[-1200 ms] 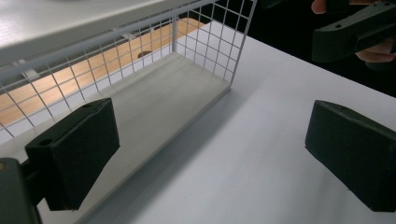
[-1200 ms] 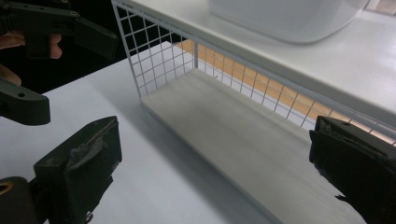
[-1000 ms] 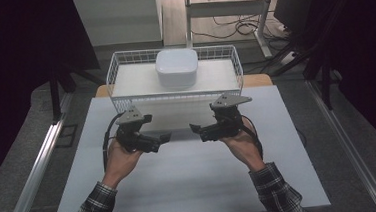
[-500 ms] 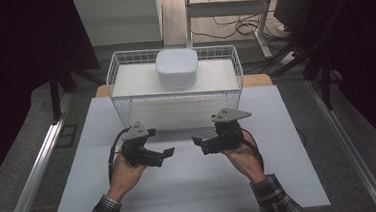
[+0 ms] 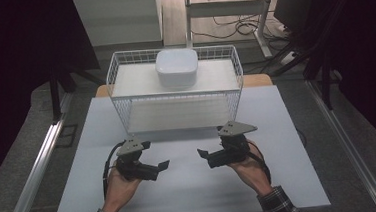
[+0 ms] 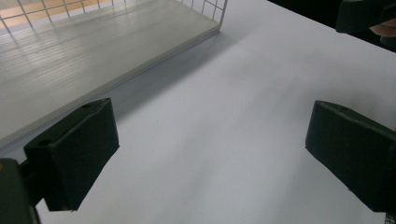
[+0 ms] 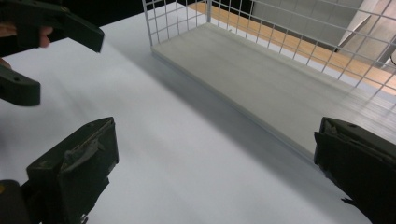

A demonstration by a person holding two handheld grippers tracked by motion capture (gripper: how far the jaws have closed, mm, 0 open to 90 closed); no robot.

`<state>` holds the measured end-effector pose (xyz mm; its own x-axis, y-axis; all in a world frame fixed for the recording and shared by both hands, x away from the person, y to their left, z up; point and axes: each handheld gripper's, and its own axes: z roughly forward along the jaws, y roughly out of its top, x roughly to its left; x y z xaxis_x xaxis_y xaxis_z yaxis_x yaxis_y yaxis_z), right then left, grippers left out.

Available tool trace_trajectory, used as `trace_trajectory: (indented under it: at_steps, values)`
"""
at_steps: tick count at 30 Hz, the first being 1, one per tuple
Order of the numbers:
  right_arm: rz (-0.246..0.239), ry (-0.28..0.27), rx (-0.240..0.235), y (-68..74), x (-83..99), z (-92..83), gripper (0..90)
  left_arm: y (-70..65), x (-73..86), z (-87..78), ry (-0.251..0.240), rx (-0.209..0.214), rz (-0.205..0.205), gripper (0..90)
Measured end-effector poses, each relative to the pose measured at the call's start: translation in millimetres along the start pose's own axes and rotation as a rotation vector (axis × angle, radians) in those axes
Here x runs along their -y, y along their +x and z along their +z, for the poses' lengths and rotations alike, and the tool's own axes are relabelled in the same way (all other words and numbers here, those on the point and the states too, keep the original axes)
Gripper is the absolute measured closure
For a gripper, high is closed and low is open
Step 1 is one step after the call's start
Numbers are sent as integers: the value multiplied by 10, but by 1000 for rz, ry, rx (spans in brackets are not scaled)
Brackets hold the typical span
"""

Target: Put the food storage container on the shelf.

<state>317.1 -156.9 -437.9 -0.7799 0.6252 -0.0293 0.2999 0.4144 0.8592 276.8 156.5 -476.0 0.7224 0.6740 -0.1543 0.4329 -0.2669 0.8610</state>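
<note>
A white square bowl [image 5: 176,68] rests upside down on the top shelf of a white wire rack [image 5: 175,89] at the back of the white table [image 5: 186,186]. My left gripper [image 5: 163,166] hovers low over the table's front left, jaws wide apart and empty, seen close in the left gripper view [image 6: 210,154]. My right gripper [image 5: 202,155] faces it from the right, also open and empty, with its jaws in the right gripper view [image 7: 215,168]. The rack's lower shelf [image 7: 280,88] lies bare just beyond both.
Metal rails run along both sides of the table, at the left [image 5: 35,167] and at the right [image 5: 349,150]. A desk frame with cables [image 5: 229,13] stands behind the rack. Dark curtains close in the sides.
Both hands have drawn back toward the table's front edge, away from the rack, and lowered. The jaws stay apart throughout.
</note>
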Motion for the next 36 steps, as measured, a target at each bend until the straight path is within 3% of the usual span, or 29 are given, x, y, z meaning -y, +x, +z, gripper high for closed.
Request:
trace_trajectory:
  at_steps: [15, 36]
  values:
    - [27, -2, 22, 14, 254, -237, 0, -129, 205, -123, 13, -35, 25, 29]
    - [71, 36, 76, 23, 665, -438, 0, -101, 625, -261, 62, -104, 11, 23]
